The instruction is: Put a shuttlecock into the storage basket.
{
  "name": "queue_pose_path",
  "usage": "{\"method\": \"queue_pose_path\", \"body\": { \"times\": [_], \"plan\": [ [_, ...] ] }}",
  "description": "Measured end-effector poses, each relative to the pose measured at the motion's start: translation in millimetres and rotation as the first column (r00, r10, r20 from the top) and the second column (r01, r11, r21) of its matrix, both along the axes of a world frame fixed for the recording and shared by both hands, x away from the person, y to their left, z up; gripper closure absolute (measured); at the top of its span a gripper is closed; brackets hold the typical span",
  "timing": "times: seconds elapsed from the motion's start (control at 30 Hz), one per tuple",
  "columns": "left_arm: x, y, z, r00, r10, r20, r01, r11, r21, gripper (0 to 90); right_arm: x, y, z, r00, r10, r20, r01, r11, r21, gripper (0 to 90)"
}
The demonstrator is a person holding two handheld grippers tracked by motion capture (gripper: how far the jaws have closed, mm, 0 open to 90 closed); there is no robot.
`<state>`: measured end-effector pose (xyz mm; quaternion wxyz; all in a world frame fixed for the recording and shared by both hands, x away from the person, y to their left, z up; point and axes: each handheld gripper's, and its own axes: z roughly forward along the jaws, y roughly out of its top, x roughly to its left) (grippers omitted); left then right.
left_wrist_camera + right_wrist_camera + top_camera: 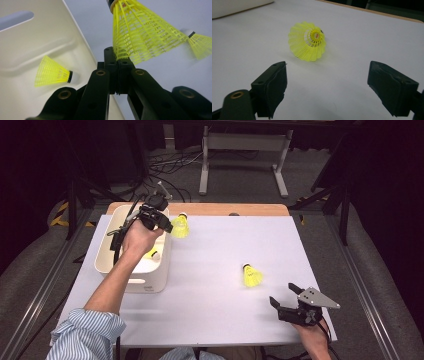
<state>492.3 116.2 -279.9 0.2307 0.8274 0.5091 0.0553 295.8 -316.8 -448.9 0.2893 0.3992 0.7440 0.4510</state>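
High view showed the white bin (131, 285) at 9 o'clock; the left gripper (165, 222), clamped on a shuttlecock's skirt rim (180, 226), hung at the bin's 2 o'clock edge. The right gripper (284, 298), gaping wide, pointed toward 11 o'clock at 1 loose shuttlecock (252, 275).

a lab-like test room: black curtains (30, 165), loose cables (170, 165) on grey carpet, metal rails (40, 285) flanking a white tabletop (210, 320).

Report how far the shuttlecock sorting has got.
Done: one yellow shuttlecock lies in the white bin. In hand: the left gripper pinches a second shuttlecock by its skirt beside the bin. Left: the third shuttlecock lies on the table before the open right gripper.
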Motion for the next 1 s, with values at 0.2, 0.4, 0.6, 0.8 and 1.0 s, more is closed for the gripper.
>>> {"method": "queue_pose_path", "body": {
  "times": [0.2, 0.4, 0.6, 0.8, 1.0],
  "plan": [
    [-0.3, 3.1, 1.1, 1.0000, 0.002, 0.004, -0.002, 1.0000, -0.003, 89.3, 0.2, -0.1, -0.1, 1.0000, 0.001, 0.000, -0.001, 1.000, -0.003, 16.6],
    [-1.4, 7.8, 3.1, 0.9999, 0.014, 0.008, -0.014, 0.9999, -0.010, 89.3, 0.1, -0.1, -0.1, 1.0000, 0.000, 0.000, 0.000, 1.000, -0.002, 16.6],
    [-1.4, 12.4, 3.4, 0.9997, 0.021, 0.009, -0.021, 0.9997, -0.015, 89.3, 0.1, -0.1, 0.0, 1.0000, -0.001, 0.001, 0.001, 1.000, -0.003, 16.6],
    [-1.8, 17.8, 3.9, 0.9995, 0.030, 0.010, -0.030, 0.9994, -0.019, 89.3, 0.1, -0.1, -0.1, 1.0000, -0.001, 0.000, 0.001, 1.000, -0.003, 16.6],
    [-2.5, 22.4, 4.4, 0.9993, 0.036, 0.013, -0.036, 0.9992, -0.019, 89.3, 0.1, 0.0, -0.1, 1.0000, -0.001, 0.000, 0.001, 1.000, -0.004, 16.6]
  ]
}}
